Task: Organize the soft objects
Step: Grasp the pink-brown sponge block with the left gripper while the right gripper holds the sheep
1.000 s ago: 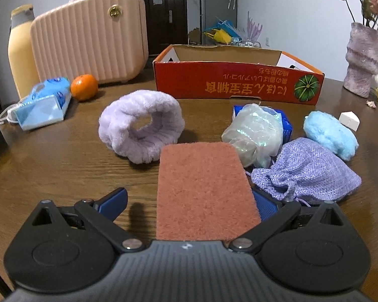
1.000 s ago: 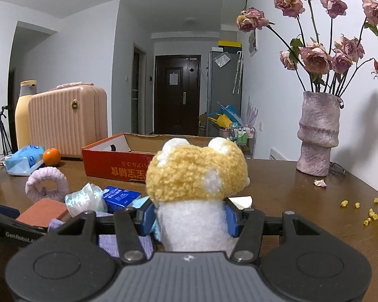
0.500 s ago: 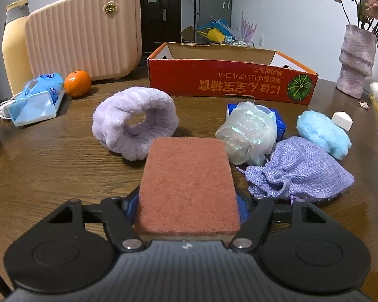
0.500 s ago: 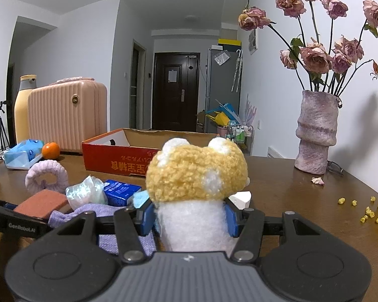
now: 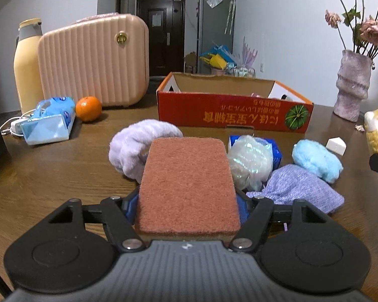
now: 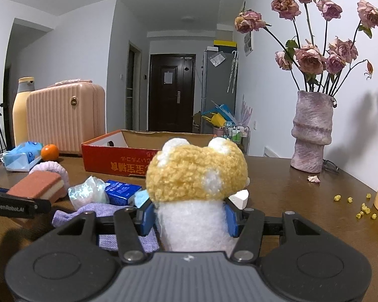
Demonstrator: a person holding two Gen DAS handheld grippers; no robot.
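**Sponge and plush toy both gripped in front of the red box**

Nearest the red cardboard box's (image 5: 233,112) front side, well back from it, the left hand-held gripper (image 5: 187,207) is clenched on a rust-topped sponge (image 5: 187,183), its blue pads pressed to both long edges and the sponge raised off the counter (image 5: 50,176). The right hand-held gripper (image 6: 190,216) is clamped on the white body of a yellow plush toy (image 6: 197,176).

Closer to the box lie a lilac fabric pouch (image 5: 300,191), a crinkled clear bag (image 5: 250,161), a blue packet (image 5: 274,148), a blue fluffy ball (image 5: 316,161) and a lilac fuzzy ring (image 5: 133,143). The box stands open. Left of it sit an orange (image 5: 88,108) and a pink case (image 5: 94,61); right of it, a vase (image 5: 352,85).
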